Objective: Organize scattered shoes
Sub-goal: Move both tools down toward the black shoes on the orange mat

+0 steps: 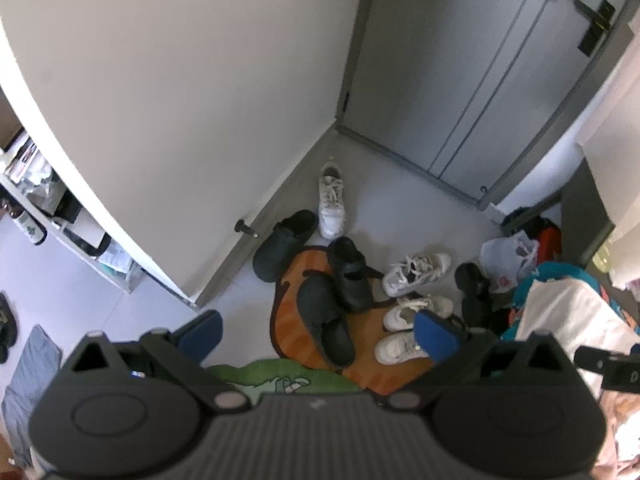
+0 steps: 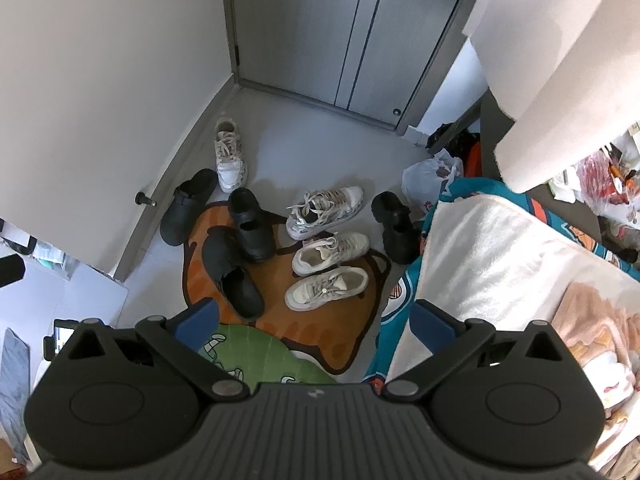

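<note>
- Shoes lie scattered on the floor by the door, several on an orange mat.
- White sneaker sits alone near the wall corner, toe toward the camera.
- Three more sneakers cluster on the mat's right half.
- Black clogs overlap on the mat's left; one clog lies off it, by the doorstop.
- Another black shoe rests against the teal blanket.
- Plastic bag holds something I cannot make out.
- Green mat adjoins the orange one.
- Left gripper and right gripper hang above, both spread wide, holding nothing.
</note>
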### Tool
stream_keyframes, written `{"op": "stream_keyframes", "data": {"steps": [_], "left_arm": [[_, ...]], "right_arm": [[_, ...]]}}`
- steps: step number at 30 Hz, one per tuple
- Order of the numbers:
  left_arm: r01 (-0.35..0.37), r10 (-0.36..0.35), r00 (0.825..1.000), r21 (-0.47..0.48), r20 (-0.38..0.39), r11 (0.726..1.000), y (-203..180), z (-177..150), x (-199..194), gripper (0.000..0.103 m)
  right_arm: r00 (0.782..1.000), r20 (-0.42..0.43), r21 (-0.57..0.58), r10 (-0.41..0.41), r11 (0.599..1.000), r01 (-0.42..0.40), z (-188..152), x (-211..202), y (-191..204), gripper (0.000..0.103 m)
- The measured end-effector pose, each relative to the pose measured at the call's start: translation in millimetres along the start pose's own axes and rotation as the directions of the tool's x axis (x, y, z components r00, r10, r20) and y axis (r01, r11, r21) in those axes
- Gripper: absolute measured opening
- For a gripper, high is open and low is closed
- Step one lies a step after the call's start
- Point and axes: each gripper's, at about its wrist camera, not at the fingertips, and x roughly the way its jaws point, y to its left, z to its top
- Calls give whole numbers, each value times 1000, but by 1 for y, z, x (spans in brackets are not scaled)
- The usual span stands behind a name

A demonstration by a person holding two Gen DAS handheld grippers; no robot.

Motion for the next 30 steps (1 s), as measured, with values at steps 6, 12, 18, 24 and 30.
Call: {"op": "stream_keyframes", "data": {"steps": [6,12,18,24,30], "left_arm": [[-3,3,1000,-7,20,1000,3,-3,4,103],[-49,49,999,-58,2,997,-9,6,22,103],[-91,82,995,-151,-63,984,-24,17,52,102],[-129,120,991,-162,-60,978,-45,16,93,102],[-126,122,992,-161,-35,979,-59,0,155,102]], "right_arm": [[1000,-21,1,6,1000,-6,3,7,3,103],[999,-34,-69,5,998,-7,21,33,-1,103],[997,-40,-144,65,987,-71,49,73,-12,103],[994,-27,-205,105,973,-109,69,121,-22,103],[991,5,-154,132,979,-130,64,186,-34,103]]}}
